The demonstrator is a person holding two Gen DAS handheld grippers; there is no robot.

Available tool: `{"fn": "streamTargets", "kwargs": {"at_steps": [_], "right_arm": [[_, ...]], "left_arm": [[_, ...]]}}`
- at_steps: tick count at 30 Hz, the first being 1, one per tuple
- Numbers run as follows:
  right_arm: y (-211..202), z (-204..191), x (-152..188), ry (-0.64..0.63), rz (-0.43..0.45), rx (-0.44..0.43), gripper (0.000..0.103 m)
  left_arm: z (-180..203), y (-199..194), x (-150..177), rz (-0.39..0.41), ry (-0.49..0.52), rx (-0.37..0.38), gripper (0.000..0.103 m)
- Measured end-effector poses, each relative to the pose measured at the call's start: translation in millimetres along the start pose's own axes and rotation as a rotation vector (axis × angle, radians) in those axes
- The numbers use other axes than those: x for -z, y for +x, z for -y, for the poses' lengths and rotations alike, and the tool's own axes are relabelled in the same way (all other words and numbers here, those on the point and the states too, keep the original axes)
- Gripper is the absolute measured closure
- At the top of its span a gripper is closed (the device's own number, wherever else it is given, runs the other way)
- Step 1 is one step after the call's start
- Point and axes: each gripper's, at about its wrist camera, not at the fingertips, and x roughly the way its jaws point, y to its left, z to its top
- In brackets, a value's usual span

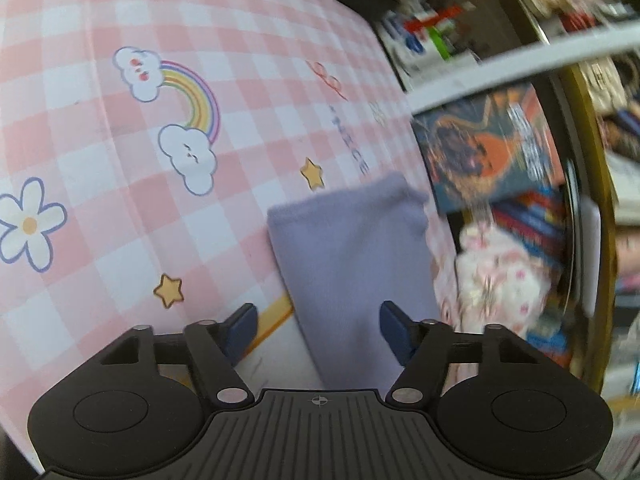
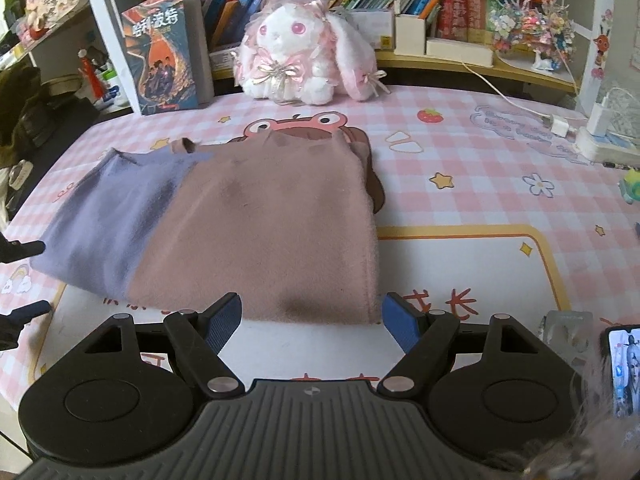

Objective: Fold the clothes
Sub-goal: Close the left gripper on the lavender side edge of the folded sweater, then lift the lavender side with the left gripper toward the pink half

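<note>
Where the left wrist view looks down across the pink-and-white checked desk mat (image 1: 120,160), a lilac sleeve (image 1: 352,256) of the garment lies flat and runs from between the fingers toward the mat's far edge, its end squared off and a little blurred. The left gripper (image 1: 318,326) has its jaws apart on either side of that sleeve, the blue pads (image 1: 394,330) not pressing the cloth. Beyond the mat's right edge a plush rabbit (image 1: 496,276) and an upright book (image 1: 488,152) show, smeared by motion. From the right wrist view, the garment (image 2: 260,224) rests near the middle of the mat (image 2: 480,168), toward its left side: a soft, fleecy top with a dusty pink body folded into a rough rectangle and the lilac sleeve (image 2: 104,216) spread out toward the left edge. Its near hem lies just beyond the right gripper (image 2: 312,318), whose jaws stand wide with nothing between them. The plush rabbit (image 2: 304,52) sits at the far edge, the book (image 2: 164,52) leaning at the far-left corner, and a phone (image 2: 624,372) lies at the near-right corner.
</note>
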Motion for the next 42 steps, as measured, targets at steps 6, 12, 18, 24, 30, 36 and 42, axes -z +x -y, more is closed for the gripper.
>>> {"fn": "streamTargets", "kwargs": {"at_steps": [6, 12, 18, 24, 30, 36, 42], "right_arm": [[-3, 7, -1, 0.036, 0.017, 0.037, 0.027], [-5, 8, -2, 0.057, 0.022, 0.060, 0.027], [0, -1, -1, 0.039, 0.002, 0.058, 0.027], [3, -7, 1, 0.032, -0.008, 0.060, 0.027], [4, -7, 2, 0.039, -0.014, 0.081, 0.027], [2, -8, 0, 0.039, -0.007, 0.101, 0.027], [5, -16, -3, 0.023, -0.007, 0.097, 0.027]], "left_arm": [[-9, 16, -12, -0.004, -0.080, -0.022, 0.086], [20, 8, -6, 0.053, 0.156, 0.001, 0.096], [46, -1, 0, 0.081, 0.391, 0.052, 0.095], [13, 15, -16, -0.005, 0.194, 0.033, 0.085], [-3, 34, -15, -0.075, 0.087, 0.067, 0.070], [3, 34, -19, -0.060, 0.136, 0.074, 0.095], [9, 19, -33, 0.026, 0.216, 0.047, 0.095]]}}
